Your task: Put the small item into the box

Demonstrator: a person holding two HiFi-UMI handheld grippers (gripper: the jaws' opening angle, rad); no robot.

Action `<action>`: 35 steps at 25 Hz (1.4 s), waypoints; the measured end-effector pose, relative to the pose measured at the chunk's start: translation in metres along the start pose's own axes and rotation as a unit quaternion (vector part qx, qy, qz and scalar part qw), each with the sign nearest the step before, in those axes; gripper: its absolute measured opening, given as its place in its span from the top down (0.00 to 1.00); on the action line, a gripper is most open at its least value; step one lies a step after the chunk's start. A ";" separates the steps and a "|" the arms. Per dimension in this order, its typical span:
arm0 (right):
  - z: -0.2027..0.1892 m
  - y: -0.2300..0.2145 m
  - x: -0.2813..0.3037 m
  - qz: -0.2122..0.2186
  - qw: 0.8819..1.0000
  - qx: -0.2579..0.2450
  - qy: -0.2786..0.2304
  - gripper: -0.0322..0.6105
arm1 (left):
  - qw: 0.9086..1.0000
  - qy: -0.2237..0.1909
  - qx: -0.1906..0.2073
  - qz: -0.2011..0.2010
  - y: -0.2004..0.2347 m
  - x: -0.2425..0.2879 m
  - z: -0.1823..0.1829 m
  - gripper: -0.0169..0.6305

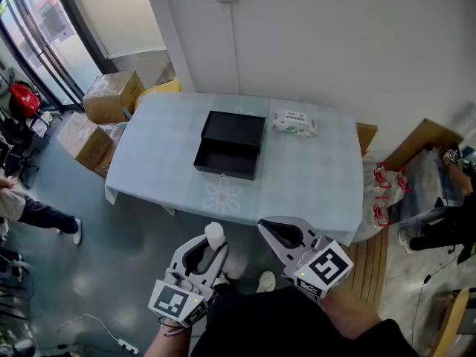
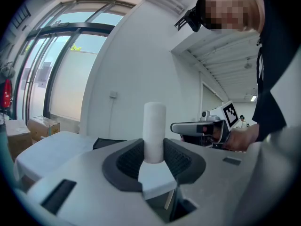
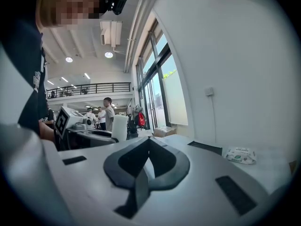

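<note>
1. White cylinder [image 2: 154, 126] stands upright, clamped between my left gripper's [image 2: 154, 150] jaws, short of the table [image 1: 312, 177].
2. My right gripper [image 3: 149, 145] is closed, empty.
3. Black box [image 1: 230, 143] lies open on the table.

Head view looks steeply down; table [image 1: 312, 177] at 12 o'clock. Both gripper views face it level (all share the box [image 1: 230, 143]).

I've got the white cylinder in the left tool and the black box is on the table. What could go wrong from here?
The left tool grips the white cylinder only near its base, so it could tilt or slip in transit. The tool is over the floor, short of the table; a drop there would miss the black box.
</note>
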State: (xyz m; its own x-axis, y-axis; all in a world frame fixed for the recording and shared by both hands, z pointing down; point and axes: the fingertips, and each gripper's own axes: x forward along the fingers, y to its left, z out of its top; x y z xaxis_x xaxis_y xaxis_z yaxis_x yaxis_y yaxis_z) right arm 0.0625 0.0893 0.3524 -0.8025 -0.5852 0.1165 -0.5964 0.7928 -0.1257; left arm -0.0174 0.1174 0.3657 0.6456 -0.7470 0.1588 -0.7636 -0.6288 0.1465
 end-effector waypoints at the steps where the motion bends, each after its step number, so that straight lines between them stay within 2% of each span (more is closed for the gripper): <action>1: 0.001 0.002 0.001 0.000 1.000 -0.001 0.000 0.94 | 1.000 -0.001 0.000 -0.001 0.001 -0.002 0.000 0.77; 16: 0.006 0.028 0.041 -0.003 1.000 0.002 0.000 0.94 | 0.999 -0.030 -0.005 0.009 0.042 -0.030 0.021 0.77; 23: 0.006 0.039 0.068 -0.004 1.000 0.007 0.006 0.94 | 1.000 -0.005 -0.012 0.008 0.069 -0.049 0.007 0.77; 27: 0.007 0.047 0.084 -0.004 1.000 0.007 0.007 0.94 | 0.999 -0.030 -0.013 0.011 0.087 -0.058 0.017 0.77; 30: 0.007 0.052 0.097 -0.006 1.000 0.008 0.010 0.94 | 1.000 -0.006 -0.015 0.007 0.098 -0.066 0.008 0.77; 35: 0.008 0.059 0.117 -0.012 1.000 0.009 0.010 0.94 | 1.000 -0.003 -0.016 0.001 0.117 -0.075 0.008 0.77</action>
State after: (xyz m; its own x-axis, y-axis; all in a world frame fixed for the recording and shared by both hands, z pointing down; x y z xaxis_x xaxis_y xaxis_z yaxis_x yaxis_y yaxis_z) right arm -0.0665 0.0662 0.3507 -0.7878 -0.5999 0.1395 -0.6155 0.7755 -0.1410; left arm -0.1553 0.0974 0.3632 0.6438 -0.7496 0.1535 -0.7642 -0.6200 0.1776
